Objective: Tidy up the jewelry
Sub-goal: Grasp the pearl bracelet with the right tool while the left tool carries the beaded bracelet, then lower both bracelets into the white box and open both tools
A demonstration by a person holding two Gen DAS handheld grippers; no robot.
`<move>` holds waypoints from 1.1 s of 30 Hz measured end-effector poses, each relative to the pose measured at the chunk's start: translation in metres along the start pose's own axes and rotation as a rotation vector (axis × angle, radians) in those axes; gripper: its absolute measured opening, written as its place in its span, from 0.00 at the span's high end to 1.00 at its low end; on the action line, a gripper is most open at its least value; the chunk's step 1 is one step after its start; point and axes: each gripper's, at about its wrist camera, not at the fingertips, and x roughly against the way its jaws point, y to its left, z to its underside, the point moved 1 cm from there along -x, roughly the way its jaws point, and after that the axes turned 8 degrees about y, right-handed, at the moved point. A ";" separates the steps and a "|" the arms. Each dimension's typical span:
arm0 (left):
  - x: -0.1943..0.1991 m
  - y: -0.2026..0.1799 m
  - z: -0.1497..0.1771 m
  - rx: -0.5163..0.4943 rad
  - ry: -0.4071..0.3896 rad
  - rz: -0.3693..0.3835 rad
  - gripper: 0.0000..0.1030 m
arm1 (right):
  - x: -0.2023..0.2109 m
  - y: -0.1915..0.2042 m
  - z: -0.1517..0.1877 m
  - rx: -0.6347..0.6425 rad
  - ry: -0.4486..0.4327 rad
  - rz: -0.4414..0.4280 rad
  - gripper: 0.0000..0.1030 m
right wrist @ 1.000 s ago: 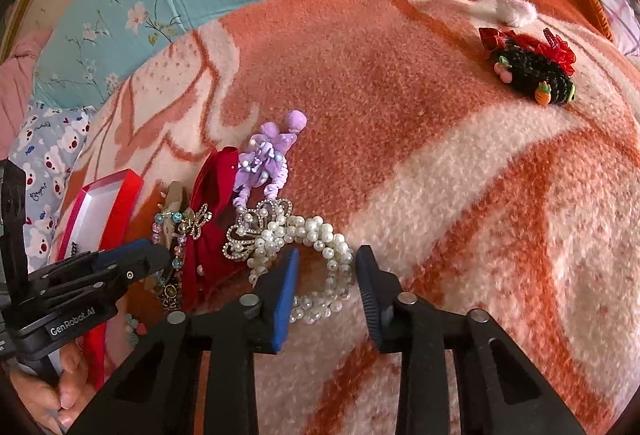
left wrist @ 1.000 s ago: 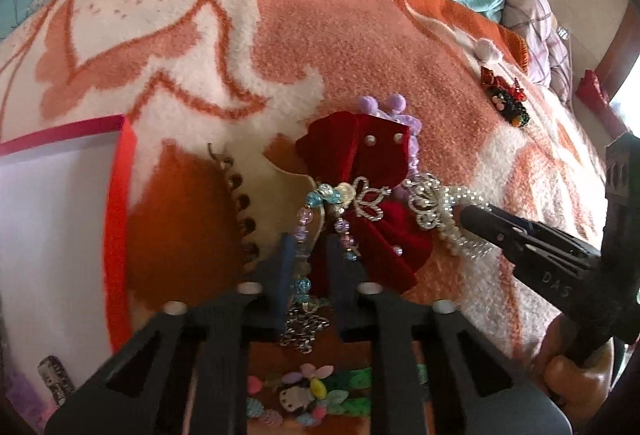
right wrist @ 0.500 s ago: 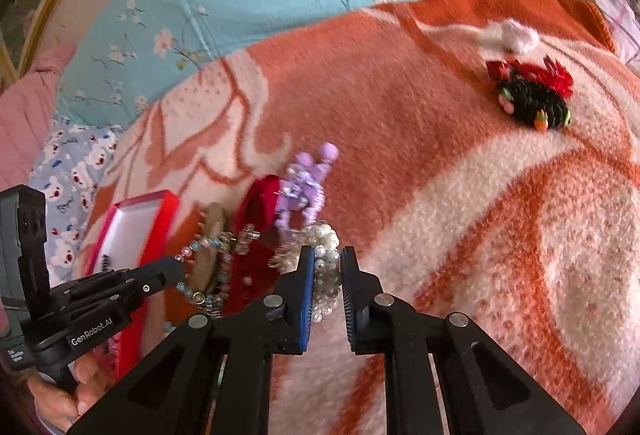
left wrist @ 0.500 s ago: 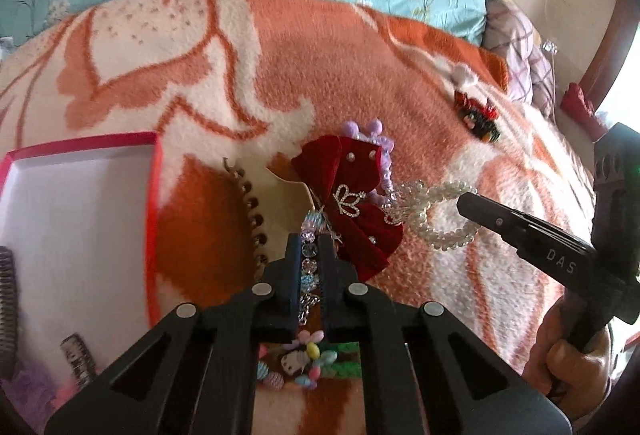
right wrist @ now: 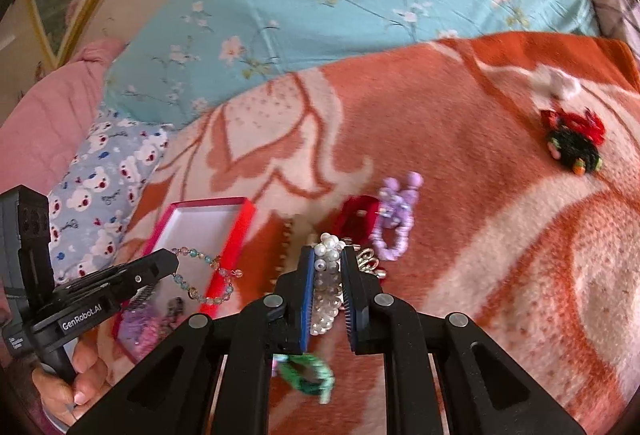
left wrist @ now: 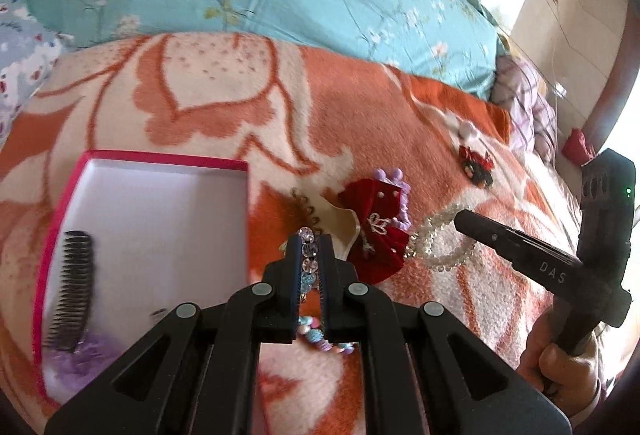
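Spread across the bed, a fuzzy orange-and-cream blanket (left wrist: 224, 91) carries the jewelry. At its middle, the left hand-held gripper (left wrist: 309, 255) pinches a strand of clear and blue glass beads, the beaded bracelet (right wrist: 208, 275), which hangs over the red-rimmed white box (left wrist: 160, 195). The right hand-held gripper (right wrist: 326, 267) is pressed together on a round-beaded pearl bracelet (right wrist: 328, 291), lifted just beside a red velvet bow (left wrist: 376, 235) and a purple scrunchie (right wrist: 394, 223). A black coil hair tie (left wrist: 72, 291) lies inside the box.
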 end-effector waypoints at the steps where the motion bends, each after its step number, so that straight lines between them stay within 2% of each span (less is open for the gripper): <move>1: 0.004 0.004 0.001 0.006 -0.005 -0.005 0.94 | 0.000 0.004 -0.001 0.007 0.000 -0.008 0.88; 18: 0.042 0.093 0.020 0.144 -0.054 -0.117 0.94 | -0.047 0.115 0.004 0.146 0.071 -0.188 0.88; 27: 0.018 0.130 0.025 0.217 -0.017 -0.143 0.94 | -0.095 0.151 0.008 0.170 0.122 -0.221 0.88; 33: -0.004 0.143 0.025 0.241 0.017 -0.152 0.94 | -0.129 0.149 0.006 0.138 0.168 -0.213 0.88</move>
